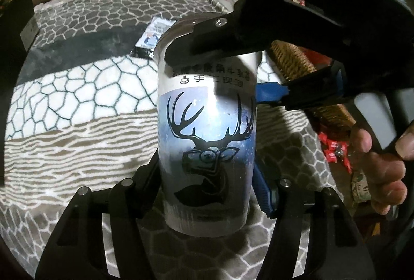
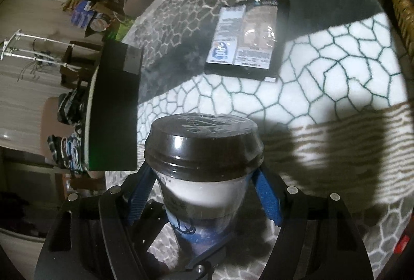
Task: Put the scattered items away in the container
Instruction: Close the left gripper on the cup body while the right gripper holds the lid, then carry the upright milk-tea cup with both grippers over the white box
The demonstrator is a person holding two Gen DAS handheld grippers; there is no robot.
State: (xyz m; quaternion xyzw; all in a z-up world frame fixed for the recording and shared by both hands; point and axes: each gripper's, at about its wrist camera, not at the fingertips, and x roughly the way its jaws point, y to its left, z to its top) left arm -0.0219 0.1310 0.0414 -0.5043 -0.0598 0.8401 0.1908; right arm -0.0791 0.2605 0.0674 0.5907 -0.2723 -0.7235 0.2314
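Both tools pinch one cup [image 1: 207, 140]: tapered paper body w/ glossy deer print, dark domed plastic lid under shrink film. Left tool [image 1: 207, 176] clamps the lower body, right tool [image 2: 204, 192] just under the lid rim. Cup upright over fuzzy cell-pattern blanket [image 1: 77, 88]. Flat glossy packet [image 2: 248, 39] lies beyond, woven wicker basket [image 1: 297, 57] right.

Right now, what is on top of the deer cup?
A dark dome lid under clear film closes the deer cup. The right hand-held gripper clamps just below the lid. The contents are hidden.
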